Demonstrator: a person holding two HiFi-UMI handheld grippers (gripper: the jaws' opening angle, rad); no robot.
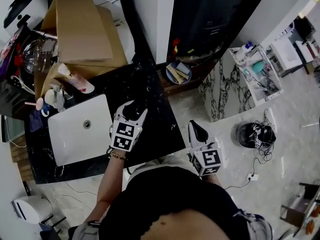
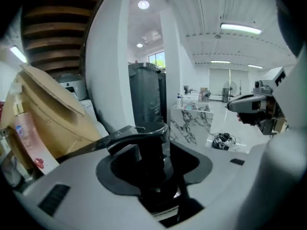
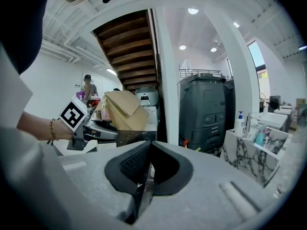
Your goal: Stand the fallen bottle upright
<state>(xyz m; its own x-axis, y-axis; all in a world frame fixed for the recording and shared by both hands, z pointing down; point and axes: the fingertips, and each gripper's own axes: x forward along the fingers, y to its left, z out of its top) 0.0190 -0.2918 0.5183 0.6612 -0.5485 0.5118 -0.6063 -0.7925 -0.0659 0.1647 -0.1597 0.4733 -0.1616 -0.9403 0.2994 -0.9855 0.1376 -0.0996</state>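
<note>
My left claw (image 2: 158,164) pinches the dark bottle (image 2: 147,140); its long axis stands nearly upright, with the wide top end upward. My right claw (image 3: 146,171) is pressed together, empty.

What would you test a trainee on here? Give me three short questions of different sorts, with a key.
1. True or false: the right tool is closed on a bottle.
2. What sits between the jaws of the left tool? A: a dark bottle. B: a cup. C: nothing.
3. Fill in: the white sink is set into a ___ marble counter.

Key: 1 false, its jaws are together and empty. 2 A. 3 black.
</note>
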